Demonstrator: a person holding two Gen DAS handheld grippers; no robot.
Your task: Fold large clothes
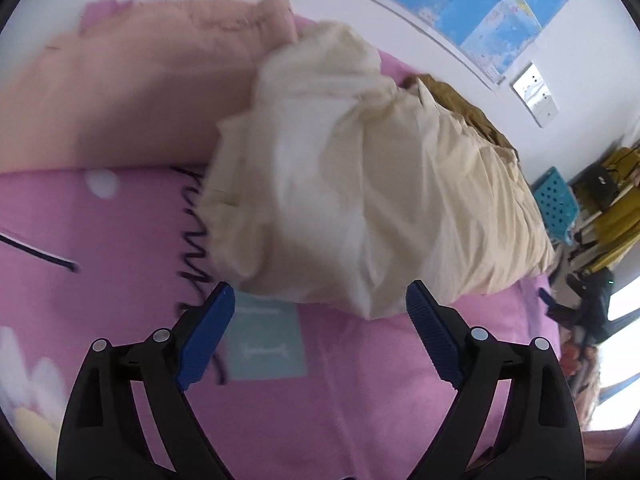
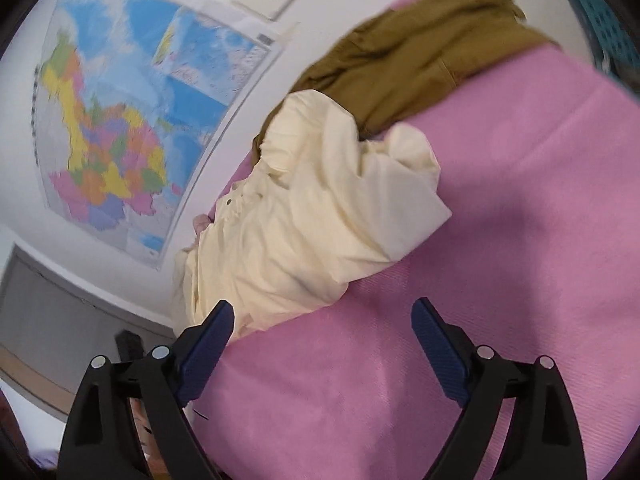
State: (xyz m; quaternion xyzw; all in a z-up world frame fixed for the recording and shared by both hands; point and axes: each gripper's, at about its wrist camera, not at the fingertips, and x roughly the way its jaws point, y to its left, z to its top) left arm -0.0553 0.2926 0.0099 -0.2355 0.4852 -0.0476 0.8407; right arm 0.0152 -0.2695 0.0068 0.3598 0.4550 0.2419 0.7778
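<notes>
Left wrist view: left gripper point(image 1: 318, 292) and right gripper point(image 2: 322, 310) gape empty — pinch the cream shirt point(image 1: 360, 200) at its hem, not mid-bunch.

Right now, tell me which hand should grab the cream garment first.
Left, probably. The left gripper is open with the cream garment bunched directly ahead, its near edge just beyond the fingers. The right gripper is also open, but mostly pink bedsheet lies ahead; the garment sits off toward one finger.

Both hand-held grippers point(image 1: 320, 294) point(image 2: 322, 312) wide, empty
</notes>
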